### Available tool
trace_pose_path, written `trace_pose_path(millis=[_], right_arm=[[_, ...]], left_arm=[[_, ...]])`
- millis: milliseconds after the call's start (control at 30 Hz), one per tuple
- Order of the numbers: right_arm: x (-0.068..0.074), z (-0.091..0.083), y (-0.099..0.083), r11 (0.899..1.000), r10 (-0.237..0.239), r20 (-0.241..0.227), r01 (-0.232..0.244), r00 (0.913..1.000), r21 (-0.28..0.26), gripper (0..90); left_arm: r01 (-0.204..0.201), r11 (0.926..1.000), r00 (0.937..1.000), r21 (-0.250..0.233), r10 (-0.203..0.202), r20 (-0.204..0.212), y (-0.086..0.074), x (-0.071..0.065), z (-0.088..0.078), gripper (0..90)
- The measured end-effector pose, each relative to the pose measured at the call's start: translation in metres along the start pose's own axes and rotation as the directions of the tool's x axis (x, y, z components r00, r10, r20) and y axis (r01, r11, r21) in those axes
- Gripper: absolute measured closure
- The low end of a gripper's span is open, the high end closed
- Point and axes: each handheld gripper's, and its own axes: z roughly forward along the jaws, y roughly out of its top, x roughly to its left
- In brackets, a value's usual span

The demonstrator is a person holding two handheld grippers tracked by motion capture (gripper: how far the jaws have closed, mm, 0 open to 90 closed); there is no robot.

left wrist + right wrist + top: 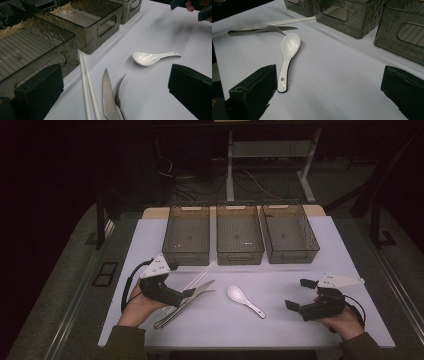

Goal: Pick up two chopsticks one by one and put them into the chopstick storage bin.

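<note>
High view | white glossy spoon (244,300) lies bowl-up | untouched

High view looks down from above; both gripper views (low, close) share the white spoon (152,58).

I cannot read any text, label, brand or number here. The three bins (239,240), the white spoon (244,299) in front of them, and the cutlery beside it carry no writing.
</note>
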Motion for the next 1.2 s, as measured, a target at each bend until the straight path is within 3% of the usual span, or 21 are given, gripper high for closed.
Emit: trace_pose_path(millis=[300, 567, 733, 1000, 1200], right_arm=[[0.000, 0.000, 0.000, 1.000, 0.007, 0.002, -0.007, 1.0000, 0.001, 0.8], [-0.001, 0.001, 0.000, 1.000, 0.001, -0.001, -0.001, 1.0000, -0.005, 0.8], [0.000, 0.001, 0.000, 1.000, -0.003, -0.003, 0.003, 1.0000, -0.003, 0.8], [-0.001, 0.001, -0.001, 1.000, -0.001, 0.001, 0.001, 1.0000, -0.002, 0.8], [-0.001, 0.002, -0.001, 1.000, -0.005, 0.002, 0.005, 1.0000, -0.001, 0.8]], left_arm=[[0.000, 1.0000, 1.0000, 0.003, 0.000, -0.008, 0.010, 0.014, 0.005, 0.0], [0.021, 0.9997, 0.9986, 0.012, -0.020, -0.049, 0.005, 0.030, 0.011, 4.8], [0.056, 0.9984, 0.9957, 0.008, -0.055, -0.075, -0.002, 0.037, 0.012, 16.6], [0.079, 0.9959, 0.9955, 0.044, -0.076, -0.057, -0.015, 0.044, 0.016, 40.6], [0.092, 0.9927, 0.9942, 0.077, -0.087, -0.063, -0.022, 0.044, 0.019, 49.3]])
